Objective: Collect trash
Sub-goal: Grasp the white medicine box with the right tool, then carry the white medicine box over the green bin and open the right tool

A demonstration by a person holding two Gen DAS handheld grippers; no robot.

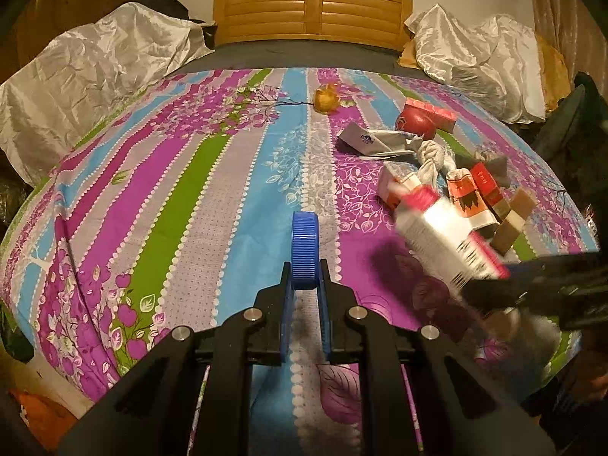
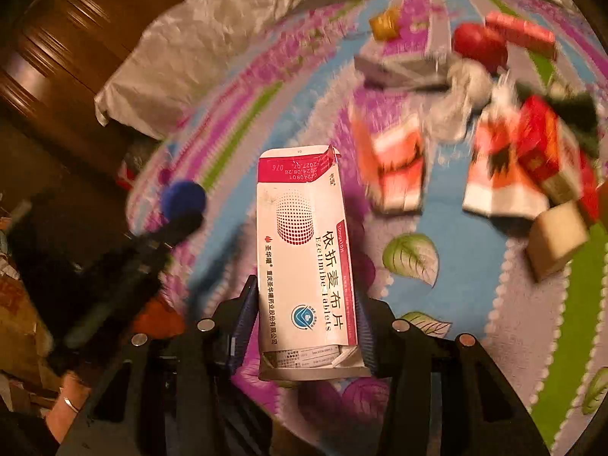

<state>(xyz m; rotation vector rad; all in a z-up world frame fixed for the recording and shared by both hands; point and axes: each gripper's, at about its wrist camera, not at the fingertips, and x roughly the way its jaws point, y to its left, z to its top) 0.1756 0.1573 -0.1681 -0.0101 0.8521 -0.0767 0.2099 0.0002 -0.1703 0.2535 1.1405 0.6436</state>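
Two grippers are working over a bed spread with a striped floral bedspread (image 1: 159,205). Far to the left, a crumpled silvery sheet (image 1: 95,72) is lying along the bed's edge, and a wooden headboard (image 1: 311,11) is standing at the far end. The wide left half of the bedspread is lying bare, giving open room there. The left gripper (image 1: 304,273) is pointing down toward the bed near its close edge, its jaws nearly together and pinching a blue ribbed bottle cap (image 1: 304,250) on edge between them. Further back, a yellowish crumpled scrap (image 1: 326,99) is sitting alone. To the right, the trash is crowding together: a red round object (image 1: 416,123) touching a pink box (image 1: 431,112), a grey flat packet (image 1: 374,140), a knotted white wrapper (image 1: 435,159), orange-and-white cartons (image 1: 461,199), a red pack (image 1: 488,184) and a brown cardboard block (image 1: 513,222). The right gripper (image 2: 304,326) is angling down in front of this heap, its jaws at a middling width and gripping a white-and-pink tablet box (image 2: 304,250) by the sides, lifted clear of the bedspread. Motion is blurring the heap in the right wrist view.
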